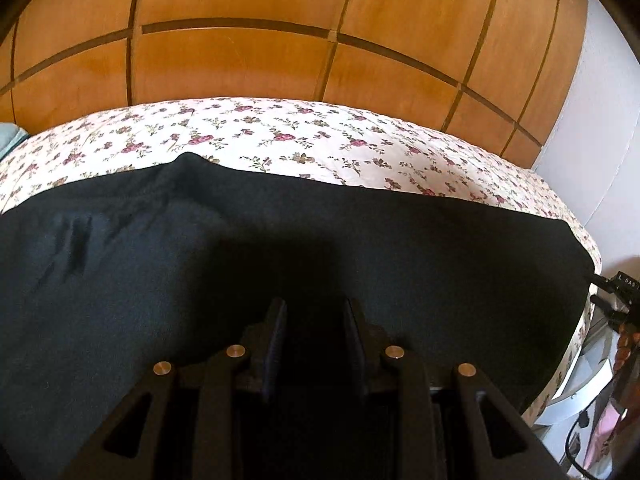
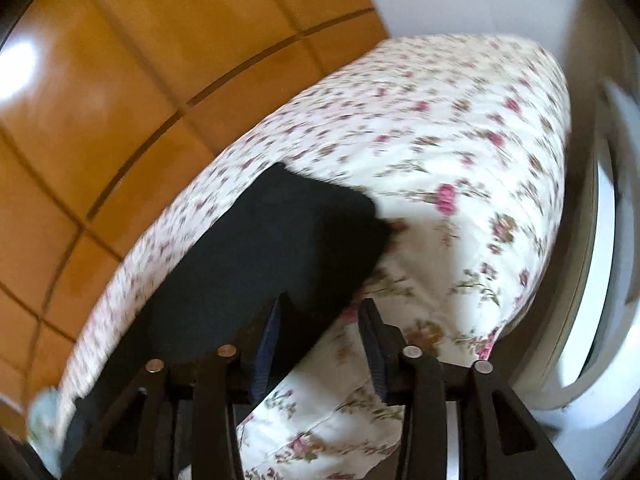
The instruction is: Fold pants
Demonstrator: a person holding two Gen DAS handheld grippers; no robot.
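Note:
Black pants [image 1: 360, 248] lie spread flat across a bed with a floral sheet [image 1: 280, 132]. My left gripper [image 1: 316, 316] hovers low over the middle of the cloth, its fingers a little apart; the gap between them is dark against the black fabric and I see no fold pinched there. In the blurred right wrist view, one squared end of the pants [image 2: 280, 232] lies on the floral sheet [image 2: 460, 140]. My right gripper [image 2: 322, 316] stands open just above that end's near edge, with pants under the left finger, sheet under the right, and nothing between the pads.
A wooden panelled wardrobe [image 1: 240, 60] runs behind the bed, with a white wall [image 1: 600, 120] at the right. Black equipment with cables [image 1: 612, 300] sits off the bed's right edge. A pale blue item [image 1: 8, 136] lies at the far left. A white curved frame [image 2: 600, 240] stands beside the bed.

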